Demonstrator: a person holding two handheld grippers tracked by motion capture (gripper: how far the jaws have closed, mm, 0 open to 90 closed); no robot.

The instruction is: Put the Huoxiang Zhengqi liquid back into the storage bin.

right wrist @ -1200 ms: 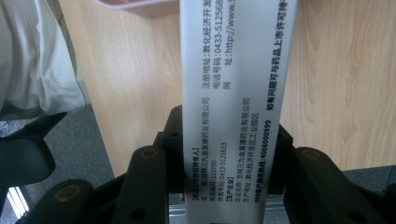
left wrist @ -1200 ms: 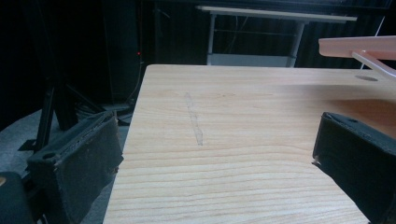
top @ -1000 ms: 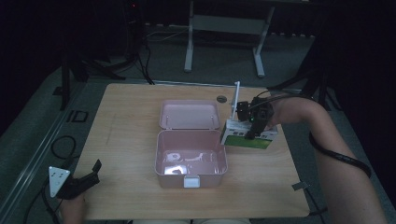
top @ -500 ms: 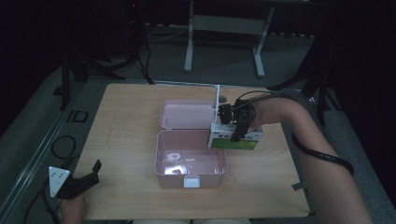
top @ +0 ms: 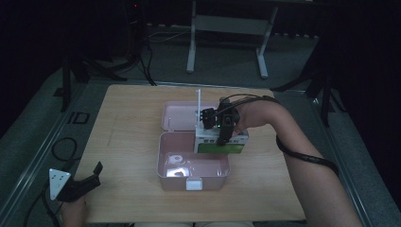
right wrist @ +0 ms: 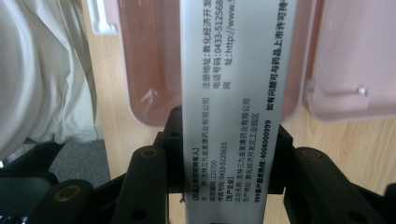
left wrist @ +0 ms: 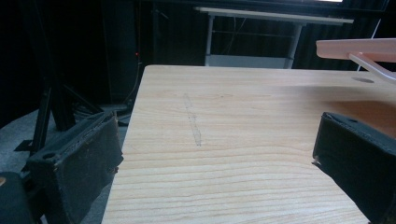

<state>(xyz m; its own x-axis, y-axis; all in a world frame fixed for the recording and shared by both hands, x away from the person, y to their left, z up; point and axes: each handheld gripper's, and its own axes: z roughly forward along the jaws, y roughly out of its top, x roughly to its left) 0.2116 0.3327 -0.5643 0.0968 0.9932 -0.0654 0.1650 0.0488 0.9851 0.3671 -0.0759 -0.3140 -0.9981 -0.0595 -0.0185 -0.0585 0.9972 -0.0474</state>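
right tool [top: 222, 138] clamped on the medicine box [top: 220, 142], jaws closed on its two sides; in the right gripper view the box [right wrist: 233, 107] runs up between the jaws, white face with black printed text toward the camera

box is green and white, held above the right far corner of the pink case [top: 193, 164], partly over the open tray, partly over the counter [top: 127, 123] to its right. can't tell if it touches the tray rim

case is open at the middle of the counter: tray near, lid [top: 179, 116] folded back on the far side, white latch [top: 193, 184] on the near wall. something small and pale lies in the tray's left part, too blurred to identify

left tool [top: 85, 182] at the near left corner of the counter, well apart from the case, jaws spread wide, holding nothing; left gripper view shows bare wood between the two pads [left wrist: 79, 163]
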